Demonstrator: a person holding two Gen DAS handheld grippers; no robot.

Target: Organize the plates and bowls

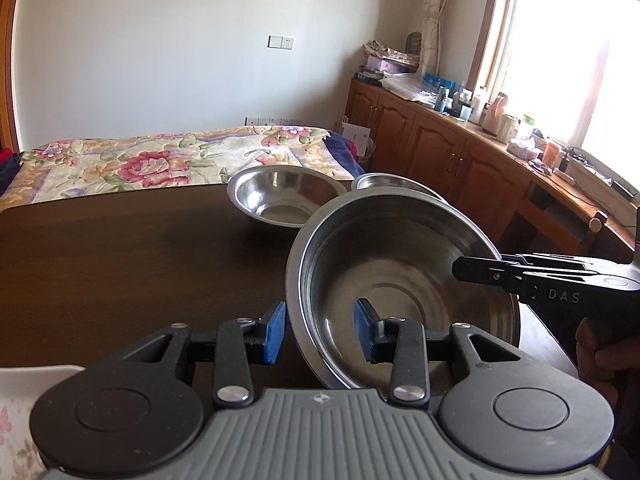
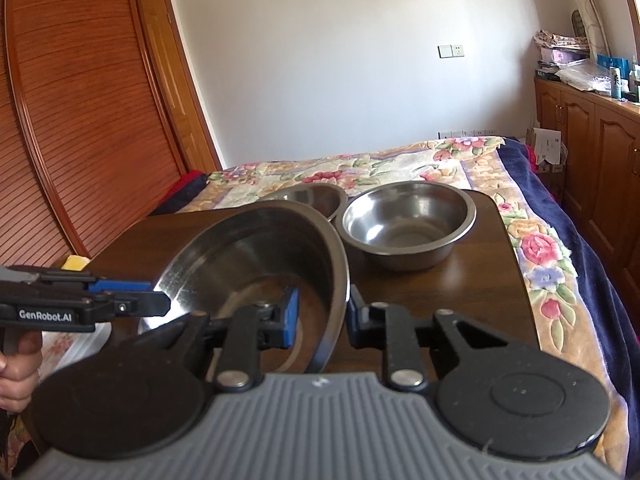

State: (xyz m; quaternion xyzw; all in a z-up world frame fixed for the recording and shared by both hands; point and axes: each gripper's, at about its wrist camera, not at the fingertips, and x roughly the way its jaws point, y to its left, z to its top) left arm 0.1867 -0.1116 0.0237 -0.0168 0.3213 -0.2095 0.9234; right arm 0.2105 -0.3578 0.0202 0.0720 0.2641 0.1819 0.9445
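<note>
Left gripper (image 1: 320,330) and right gripper (image 2: 320,318), fingers spread, each straddle rim of large tilted steel bowl (image 1: 400,280); no firm clamp visible.

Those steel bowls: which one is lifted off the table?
The large shallow bowl nearest the cameras. It is tilted, with both grippers, left and right, straddling its rim; the two smaller bowls sit flat on the table.

Dark wooden table (image 2: 460,292): two steel bowls (image 2: 406,222) (image 2: 308,196) resting at far edge.
</note>
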